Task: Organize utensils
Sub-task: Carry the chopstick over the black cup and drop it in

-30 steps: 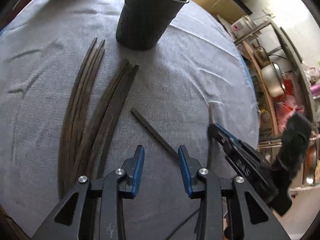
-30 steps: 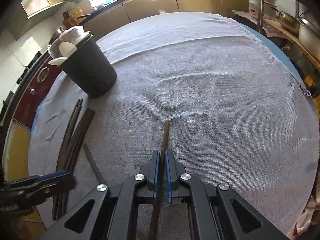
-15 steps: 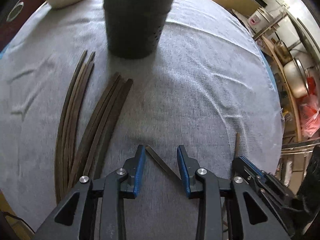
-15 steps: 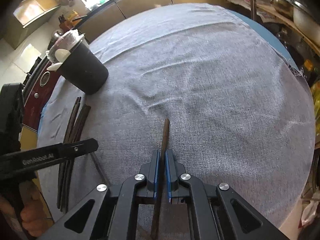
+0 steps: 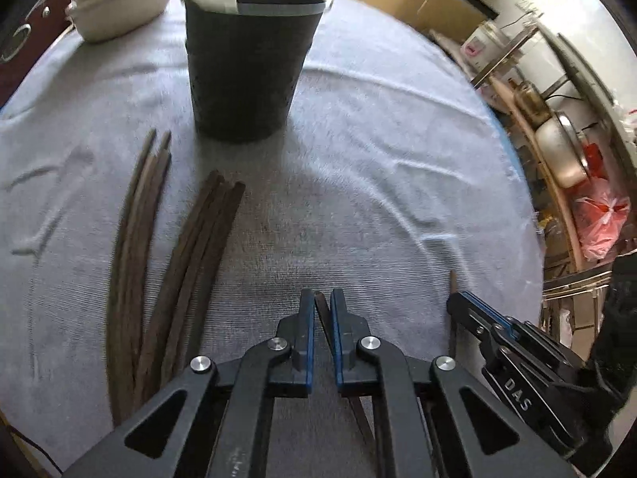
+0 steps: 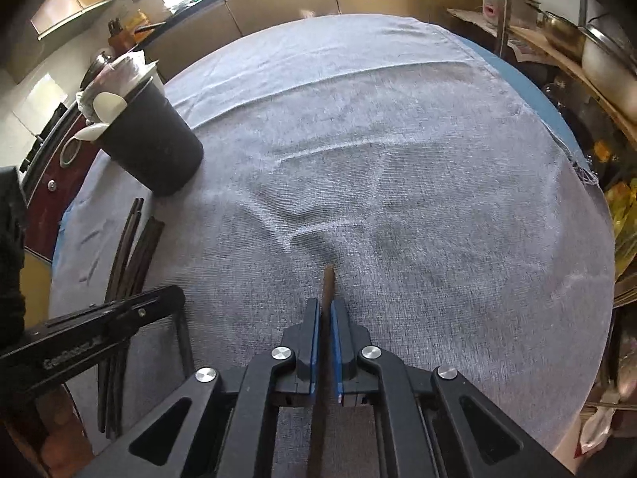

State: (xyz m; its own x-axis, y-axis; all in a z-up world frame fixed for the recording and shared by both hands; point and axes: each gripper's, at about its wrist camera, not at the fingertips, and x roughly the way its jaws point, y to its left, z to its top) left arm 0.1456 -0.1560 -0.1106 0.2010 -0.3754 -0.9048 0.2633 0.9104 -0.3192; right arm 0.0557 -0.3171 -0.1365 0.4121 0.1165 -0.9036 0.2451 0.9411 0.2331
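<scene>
Both grippers, left (image 5: 319, 306) & right (image 6: 325, 312), clamped on a chopstick each (image 5: 321, 310) (image 6: 328, 283); pickup step. Next prob lift, drop into far cup (image 5: 247, 67).

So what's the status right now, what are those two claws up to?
Left gripper shut on one chopstick. Right gripper shut on another chopstick. More chopsticks lie on the cloth. Path to the black holder open.

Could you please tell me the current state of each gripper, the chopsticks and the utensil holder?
Left gripper: shut on a single chopstick.
Right gripper: shut on another chopstick.
Loose chopsticks: lying flat in two bundles on the cloth.
Black utensil holder: upright, white spoons inside.
</scene>
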